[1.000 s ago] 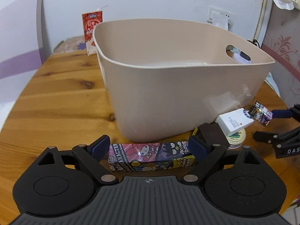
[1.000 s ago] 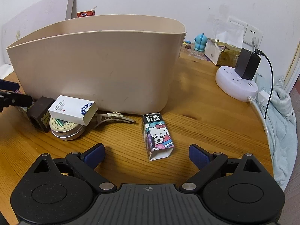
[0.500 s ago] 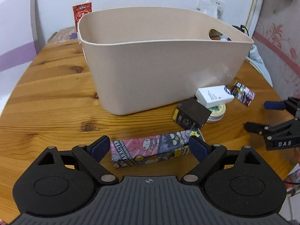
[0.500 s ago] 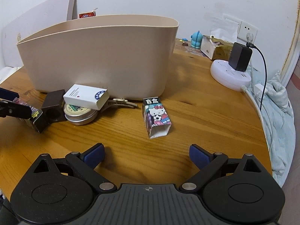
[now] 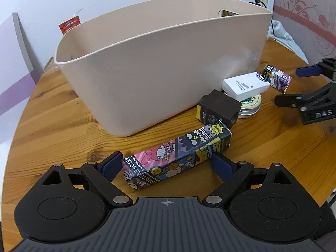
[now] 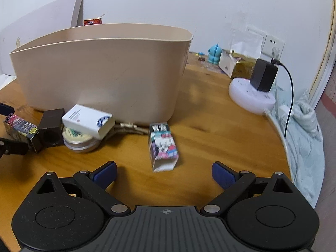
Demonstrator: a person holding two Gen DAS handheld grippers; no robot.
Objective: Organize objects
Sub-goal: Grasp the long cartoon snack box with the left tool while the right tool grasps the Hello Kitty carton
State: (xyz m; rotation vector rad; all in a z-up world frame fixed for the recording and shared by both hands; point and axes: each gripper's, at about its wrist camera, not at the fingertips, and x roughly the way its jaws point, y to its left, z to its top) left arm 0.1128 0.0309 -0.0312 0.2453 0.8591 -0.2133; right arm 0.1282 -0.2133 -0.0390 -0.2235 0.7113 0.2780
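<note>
- left gripper (image 5: 166, 164) spread wide around long cartoon box (image 5: 178, 158), pads not clamping it
- box lying flat on tabletop (image 5: 63, 130), just in front of beige bin (image 5: 159, 63)
- right gripper (image 6: 163, 173) wide open, holding nothing, small Hello Kitty box (image 6: 162, 146) just ahead

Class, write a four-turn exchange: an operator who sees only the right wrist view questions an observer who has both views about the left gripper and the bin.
Operator: What is the left gripper doing?
Observer: The left gripper is open, its fingers on either side of a long cartoon box that seems to lie on the table.
Operator: Does the bin have a handle?
Observer: Yes, the bin has a cutout in its far end wall.
</note>
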